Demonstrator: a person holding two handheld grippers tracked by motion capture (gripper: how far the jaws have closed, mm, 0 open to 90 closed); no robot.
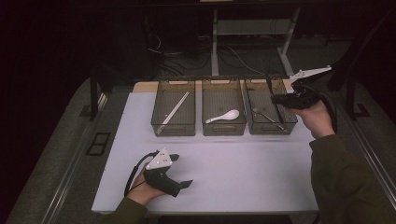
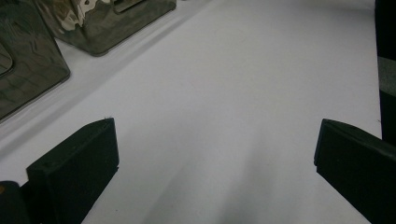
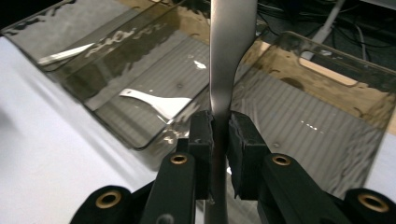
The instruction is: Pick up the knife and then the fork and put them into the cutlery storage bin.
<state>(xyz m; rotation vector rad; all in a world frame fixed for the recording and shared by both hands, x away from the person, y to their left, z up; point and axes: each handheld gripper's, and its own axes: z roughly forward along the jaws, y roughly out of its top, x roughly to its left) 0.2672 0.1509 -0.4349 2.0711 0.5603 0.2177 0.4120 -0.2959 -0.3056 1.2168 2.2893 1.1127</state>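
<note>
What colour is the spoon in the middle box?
White. The spoon shows best in the high view.

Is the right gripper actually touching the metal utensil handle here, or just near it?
Touching. In the right gripper view, the right gripper has both jaws pressed against the metal utensil handle, with no gap on either side, above the right bin.

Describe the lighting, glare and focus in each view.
High view: dim, dark surroundings, the white table is the brightest area. Left gripper view: soft shadows on the table, near jaws slightly blurred. Right gripper view: glare streaks on the clear bins; the clamped metal utensil looks soft.
</note>
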